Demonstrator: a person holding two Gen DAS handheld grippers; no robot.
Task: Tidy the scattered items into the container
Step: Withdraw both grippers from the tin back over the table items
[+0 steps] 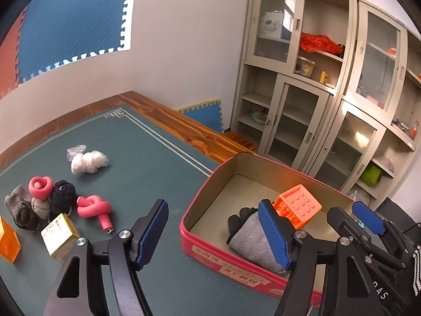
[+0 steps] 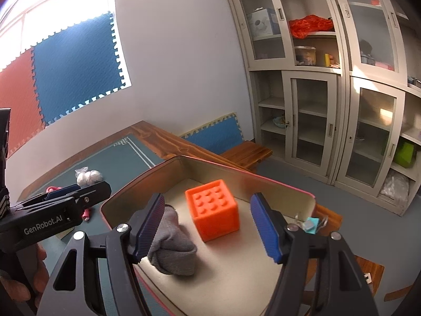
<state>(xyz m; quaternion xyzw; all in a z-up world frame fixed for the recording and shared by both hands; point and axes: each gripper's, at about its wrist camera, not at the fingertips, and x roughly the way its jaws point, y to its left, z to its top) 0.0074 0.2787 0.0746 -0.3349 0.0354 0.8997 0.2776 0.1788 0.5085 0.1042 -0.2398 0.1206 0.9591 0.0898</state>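
A red tin box stands on the green mat; its rim also shows in the right wrist view. Inside lie an orange studded cube and a grey sock bundle. My left gripper is open and empty, above the box's left wall. My right gripper is open and empty over the box interior; it also shows in the left wrist view. On the mat to the left lie a white wrapped bundle, pink knotted rollers, dark and grey socks, a yellow-white box and an orange box.
The mat covers a wooden table by a white wall. Grey glass-door cabinets stand beyond the table's right edge. A low wooden bench sits by the cabinets. A small teal item hangs by the box's right rim.
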